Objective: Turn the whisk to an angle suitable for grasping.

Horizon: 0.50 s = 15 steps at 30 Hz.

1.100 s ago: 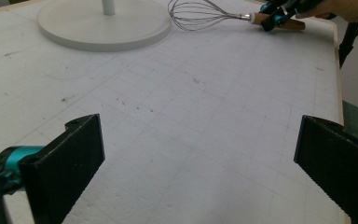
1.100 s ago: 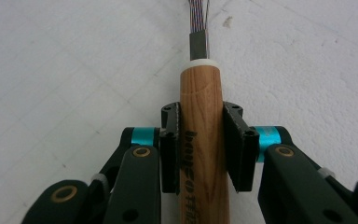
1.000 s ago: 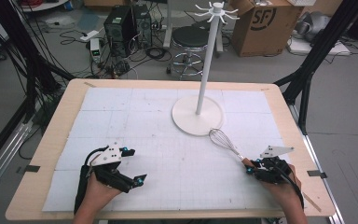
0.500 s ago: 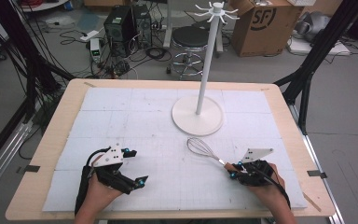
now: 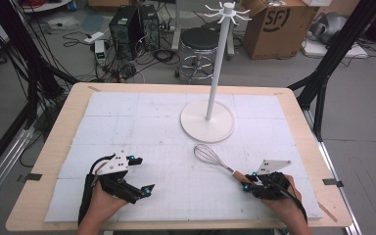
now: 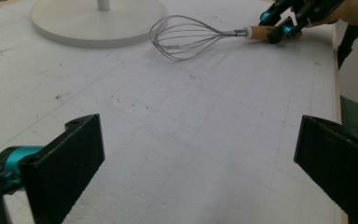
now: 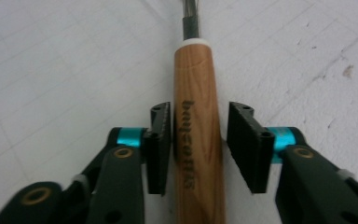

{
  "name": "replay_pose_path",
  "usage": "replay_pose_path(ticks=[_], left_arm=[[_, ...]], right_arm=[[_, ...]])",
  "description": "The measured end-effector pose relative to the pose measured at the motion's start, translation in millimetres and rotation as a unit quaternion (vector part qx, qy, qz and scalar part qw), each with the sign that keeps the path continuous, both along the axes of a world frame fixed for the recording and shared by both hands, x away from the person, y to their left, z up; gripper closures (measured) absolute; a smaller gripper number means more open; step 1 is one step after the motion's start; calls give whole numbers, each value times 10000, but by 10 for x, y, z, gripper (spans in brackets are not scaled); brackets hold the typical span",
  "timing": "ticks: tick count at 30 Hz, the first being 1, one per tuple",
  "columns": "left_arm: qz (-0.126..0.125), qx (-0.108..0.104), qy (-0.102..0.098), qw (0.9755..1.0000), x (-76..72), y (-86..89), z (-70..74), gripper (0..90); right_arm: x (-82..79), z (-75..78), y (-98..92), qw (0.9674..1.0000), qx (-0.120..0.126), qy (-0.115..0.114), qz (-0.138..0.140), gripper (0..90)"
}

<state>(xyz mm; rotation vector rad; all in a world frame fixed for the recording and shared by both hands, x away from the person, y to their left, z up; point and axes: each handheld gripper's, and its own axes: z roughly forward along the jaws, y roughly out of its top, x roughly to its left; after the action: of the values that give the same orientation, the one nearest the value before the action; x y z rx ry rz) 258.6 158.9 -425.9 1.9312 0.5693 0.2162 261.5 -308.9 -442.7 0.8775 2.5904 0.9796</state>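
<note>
Now we see a whisk [image 5: 214, 161] lying on the white mat [image 5: 166, 132] that covers the desk [image 5: 54, 147], its wire head pointing toward the round base of the white stand [image 5: 208, 120] and stopping just short of it. Its wooden handle [image 7: 197, 140] runs back toward the near right corner, where our right gripper [image 5: 247, 182] sits low over the mat. In the right gripper view the handle passes straight between the two jaws: the left one looks to be touching the wood, while a thin gap shows beside the right one, so the jaws bracket the handle without clamping it and we count them as released. Dark lettering is printed along the handle, too blurred for us to read. The left gripper view shows the same whisk [image 6: 191, 36] farther off, its head resting on the mat beside the stand's base [image 6: 100, 21], with the right gripper [image 6: 279, 25] at the handle end. Our left gripper [image 5: 139, 177] rests at the near left of the mat, well apart from the whisk, its jaws spread wide with nothing between them. Beyond the desk a stool [image 5: 200, 41], a cardboard box [image 5: 279, 22] and cables lie on the floor.
</note>
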Motion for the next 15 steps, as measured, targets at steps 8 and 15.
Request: replay_pose_path(ticks=[8,15], left_arm=[[-13,20,-4,10000,6,-27,-2,21],[-27,72,16,10000,-12,-44,-20,21]], right_arm=[[23,6,79,9998,156,-46,115,701],[84,7,305,9991,135,-77,400,701]])
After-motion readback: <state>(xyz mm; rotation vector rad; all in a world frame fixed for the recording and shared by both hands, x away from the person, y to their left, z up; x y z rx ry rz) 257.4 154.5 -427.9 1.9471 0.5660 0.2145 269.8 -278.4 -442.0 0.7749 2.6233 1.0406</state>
